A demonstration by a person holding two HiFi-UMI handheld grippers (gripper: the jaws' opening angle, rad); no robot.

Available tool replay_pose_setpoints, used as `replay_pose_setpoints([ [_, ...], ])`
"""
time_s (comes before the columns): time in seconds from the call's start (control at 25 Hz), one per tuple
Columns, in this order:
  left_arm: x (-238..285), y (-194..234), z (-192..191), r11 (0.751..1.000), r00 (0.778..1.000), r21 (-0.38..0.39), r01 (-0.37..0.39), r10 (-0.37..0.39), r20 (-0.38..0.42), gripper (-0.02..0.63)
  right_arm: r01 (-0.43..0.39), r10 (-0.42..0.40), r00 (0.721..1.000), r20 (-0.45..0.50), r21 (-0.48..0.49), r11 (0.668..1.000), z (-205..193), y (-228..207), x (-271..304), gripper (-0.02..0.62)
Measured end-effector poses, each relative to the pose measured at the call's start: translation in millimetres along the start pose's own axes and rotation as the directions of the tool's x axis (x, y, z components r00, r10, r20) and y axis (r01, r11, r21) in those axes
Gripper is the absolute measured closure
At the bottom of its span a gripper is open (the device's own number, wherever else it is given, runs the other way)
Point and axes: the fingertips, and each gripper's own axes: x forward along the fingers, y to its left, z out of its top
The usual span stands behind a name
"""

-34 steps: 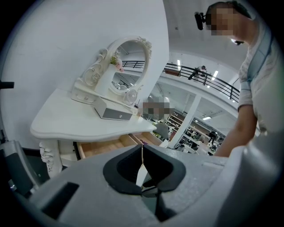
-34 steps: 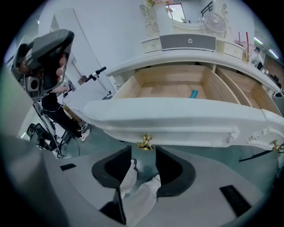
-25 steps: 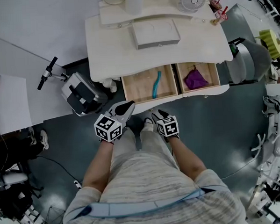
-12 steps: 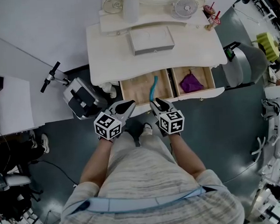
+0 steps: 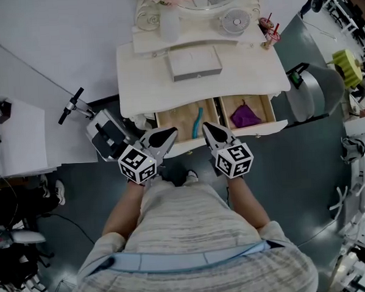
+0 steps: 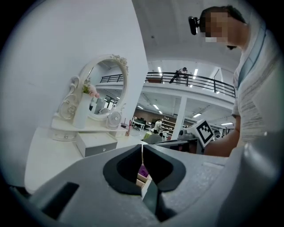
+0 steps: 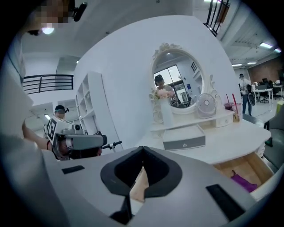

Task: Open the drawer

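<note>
While the head view looks down, two pale wooden drawers [image 5: 175, 119] stand pulled out of the white vanity bench [image 5: 149, 89], with the left gripper [image 5: 168, 134] and right gripper [image 5: 208, 129] near their fronts.
Left gripper view: fingers [image 6: 164, 168] pressed together, empty.
Right gripper view: fingers [image 7: 162, 173] just closed, nothing between them.

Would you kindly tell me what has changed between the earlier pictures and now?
The left tongs and right tongs rose toward the dressing table; the right tongs have just closed on nothing. The left drawer with teal object and right drawer with purple cloth stay open.
</note>
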Motion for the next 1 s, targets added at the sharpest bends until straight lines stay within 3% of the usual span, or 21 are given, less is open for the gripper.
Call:
replay_pose_setpoints([
  [0.32,4,-34,29,0.999,0.998,0.048,0.025,-0.028,0.049,0.586,-0.043,0.046,0.994,0.097,-0.031,0.999,45,7,-31,0.586],
  [1.0,-2,-61,28,0.998,0.995,0.05,-0.037,0.032,0.092,0.586,-0.077,0.089,0.988,0.129,-0.093,0.993,61,8,-55,0.588],
])
